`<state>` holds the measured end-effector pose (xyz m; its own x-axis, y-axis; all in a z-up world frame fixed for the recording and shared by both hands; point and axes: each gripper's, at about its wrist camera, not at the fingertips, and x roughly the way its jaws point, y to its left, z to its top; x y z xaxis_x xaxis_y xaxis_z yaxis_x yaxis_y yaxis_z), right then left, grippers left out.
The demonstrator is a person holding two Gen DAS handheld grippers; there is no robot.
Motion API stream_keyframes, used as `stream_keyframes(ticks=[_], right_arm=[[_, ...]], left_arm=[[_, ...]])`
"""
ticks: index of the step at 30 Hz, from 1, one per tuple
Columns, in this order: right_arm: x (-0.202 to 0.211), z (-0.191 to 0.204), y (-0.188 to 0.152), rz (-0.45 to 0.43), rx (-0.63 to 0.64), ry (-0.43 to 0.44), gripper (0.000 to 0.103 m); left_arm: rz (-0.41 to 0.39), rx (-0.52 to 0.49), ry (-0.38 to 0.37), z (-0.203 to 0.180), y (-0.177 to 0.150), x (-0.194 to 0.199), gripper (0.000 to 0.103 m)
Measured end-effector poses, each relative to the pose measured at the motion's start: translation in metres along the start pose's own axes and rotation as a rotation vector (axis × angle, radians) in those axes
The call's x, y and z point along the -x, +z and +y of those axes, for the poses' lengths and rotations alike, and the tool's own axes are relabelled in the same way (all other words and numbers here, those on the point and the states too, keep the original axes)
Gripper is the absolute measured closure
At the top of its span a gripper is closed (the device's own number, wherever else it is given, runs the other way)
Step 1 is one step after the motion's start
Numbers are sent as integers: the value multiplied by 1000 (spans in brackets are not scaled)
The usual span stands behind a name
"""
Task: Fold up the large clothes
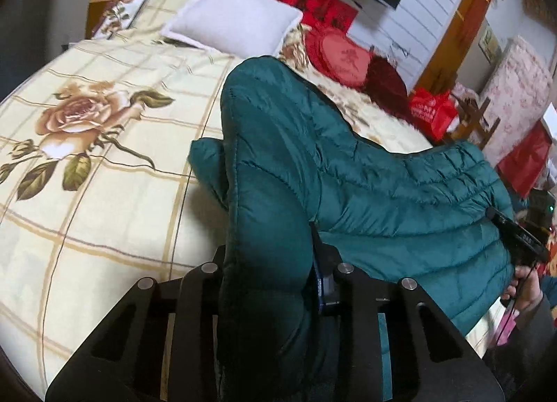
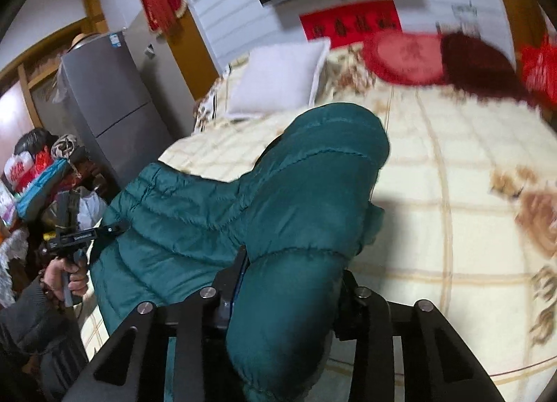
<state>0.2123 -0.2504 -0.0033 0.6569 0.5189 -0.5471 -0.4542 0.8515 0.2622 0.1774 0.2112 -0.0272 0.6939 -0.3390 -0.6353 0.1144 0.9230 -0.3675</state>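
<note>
A bed (image 1: pixel 104 200) carried everything, spread with a cream blanket (image 2: pixel 435 235) checked in tan lines and printed with large brown roses. A white pillow (image 1: pixel 233 15) lay near its head, with a red round cushion (image 1: pixel 343 57) and a dark red cushion (image 1: pixel 384 80) beside it. A teal quilted jacket (image 1: pixel 365 172) lay partly on the blanket.

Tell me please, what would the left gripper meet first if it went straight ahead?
Probably the dark green quilted puffer jacket itself: the left gripper is clamped on it, and its puffy folds fill the way ahead.
</note>
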Motion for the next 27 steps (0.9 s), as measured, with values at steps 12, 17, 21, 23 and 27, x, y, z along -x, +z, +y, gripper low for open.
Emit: stream_keyframes(ticks=[12,17,21,23,27], right_arm=[[79,-9,25,-72,62,-85,70],[99,-39,29,-71,42,-136,70],[77,-72,21,-11,-2,-147,70],[58,-89,10,44,-52,-141,68],[27,-125,-15,166,-229,-168,43]], left_arm=[[-70,-62,-95,-99,26,37,76],[-49,-76,-109,-127,33,8,76],[5,-57,-64,-129,18,-29,75],[38,-65,-8,-125,6,-48,72],[72,0,10,-103,-6,-60,55]])
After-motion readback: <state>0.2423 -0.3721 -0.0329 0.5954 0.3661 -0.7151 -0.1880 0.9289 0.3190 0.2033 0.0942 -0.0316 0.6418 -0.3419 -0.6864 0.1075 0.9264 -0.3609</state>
